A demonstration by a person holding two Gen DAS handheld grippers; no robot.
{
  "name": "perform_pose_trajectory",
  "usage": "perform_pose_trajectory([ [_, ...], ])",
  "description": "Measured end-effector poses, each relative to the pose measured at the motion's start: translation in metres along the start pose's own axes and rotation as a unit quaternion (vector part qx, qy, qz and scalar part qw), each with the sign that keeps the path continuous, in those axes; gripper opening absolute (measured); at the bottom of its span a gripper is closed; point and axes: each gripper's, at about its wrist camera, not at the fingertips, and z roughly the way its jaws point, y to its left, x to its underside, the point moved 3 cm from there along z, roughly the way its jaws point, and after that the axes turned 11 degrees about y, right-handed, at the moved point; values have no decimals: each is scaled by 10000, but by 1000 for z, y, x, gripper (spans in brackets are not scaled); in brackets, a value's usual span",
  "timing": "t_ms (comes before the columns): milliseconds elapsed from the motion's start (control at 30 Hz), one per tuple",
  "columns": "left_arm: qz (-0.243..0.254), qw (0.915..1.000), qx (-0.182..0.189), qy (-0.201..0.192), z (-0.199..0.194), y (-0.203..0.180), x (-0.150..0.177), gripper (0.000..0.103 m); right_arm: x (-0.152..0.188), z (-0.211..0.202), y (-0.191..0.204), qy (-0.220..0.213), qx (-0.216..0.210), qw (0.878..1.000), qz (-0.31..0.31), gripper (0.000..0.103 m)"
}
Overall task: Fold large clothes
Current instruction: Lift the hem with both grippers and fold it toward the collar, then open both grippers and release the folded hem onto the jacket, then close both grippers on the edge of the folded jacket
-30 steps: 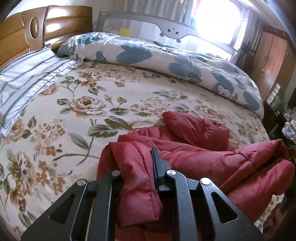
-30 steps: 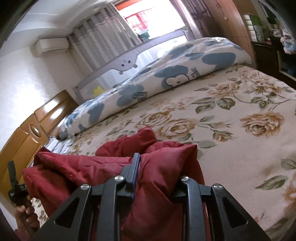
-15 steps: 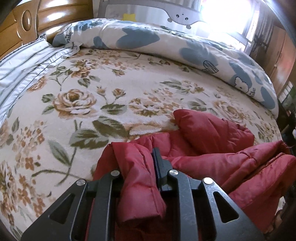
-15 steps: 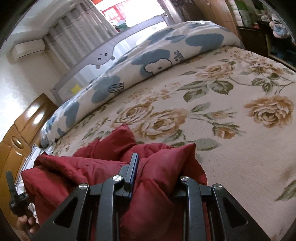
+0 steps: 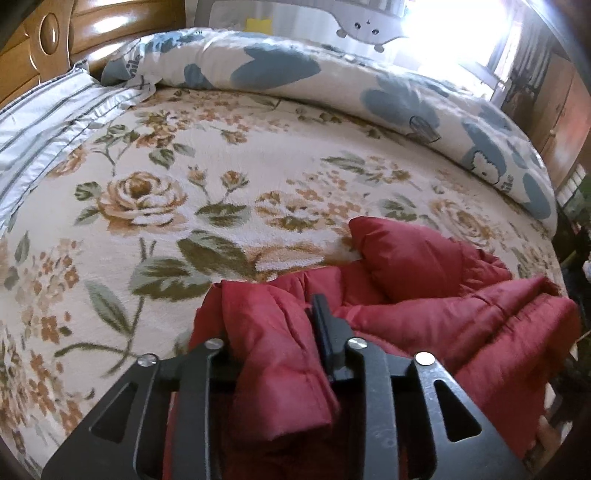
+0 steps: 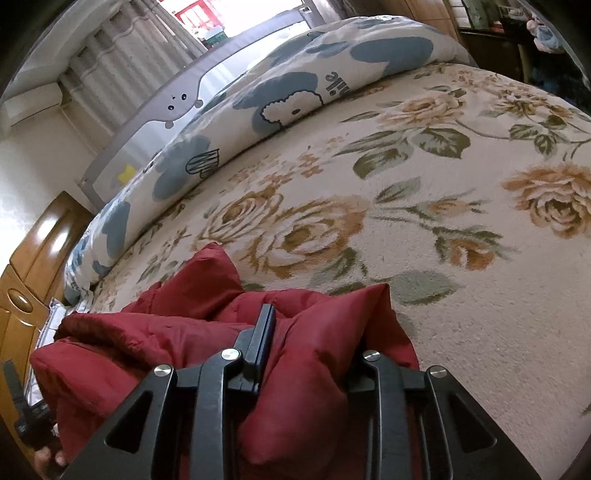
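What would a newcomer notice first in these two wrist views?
The red padded jacket bunched at the near edge of the floral bedspread, a fold of it between each gripper's jaws: the left gripper is opening, the right gripper clamps its fold. Behind, a blue-and-white duvet lies rolled along the bed's far side.

The red jacket (image 5: 424, 306) is quilted cloth with a faint sheen, puffy and stitched in channels. Under it the floral bedspread (image 5: 229, 177) looks fleecy and matt – a short, rough pile. The headboard (image 5: 92, 33), upper left, is glossy varnished wood. Each gripper's (image 6: 306, 332) linkage is matt black, plastic or metal, with bright metal pins – and the striped pillow (image 5: 48, 122) looks satiny.
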Motion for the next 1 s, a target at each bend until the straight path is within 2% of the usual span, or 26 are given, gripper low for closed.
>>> perform_pose_trajectory([
  [133, 41, 9996, 115, -260, -37, 5, 17, 41, 0, 2, 0, -17, 36, 10000, -36, 26],
  [300, 283, 9971, 441, -551, -79, -2, 46, 41, -1, 4, 1, -43, 75, 10000, -44, 27],
  [467, 970, 9916, 803, -290, -78, -39, 73, 41, -2, 4, 3, -39, 121, 9999, -91, 30],
  [567, 1411, 9873, 736, 23, -60, -65, 83, 41, -3, 2, 5, -30, 146, 9998, -143, 31],
  [733, 1748, 9845, 57, 143, -19, -85, 86, 41, -6, -18, 14, -58, 32, 9998, -205, 39],
  [900, 1581, 9872, -98, 156, 3, -80, 73, 42, 2, -68, 31, -390, -219, 9981, -434, 62],
  [967, 1586, 9871, -184, 129, 4, -81, 71, 42, 14, -87, 44, -594, -193, 9952, -753, 74],
  [1000, 1590, 9870, -216, 125, 4, -82, 72, 42, 18, -90, 50, -612, -179, 9938, -912, 75],
])
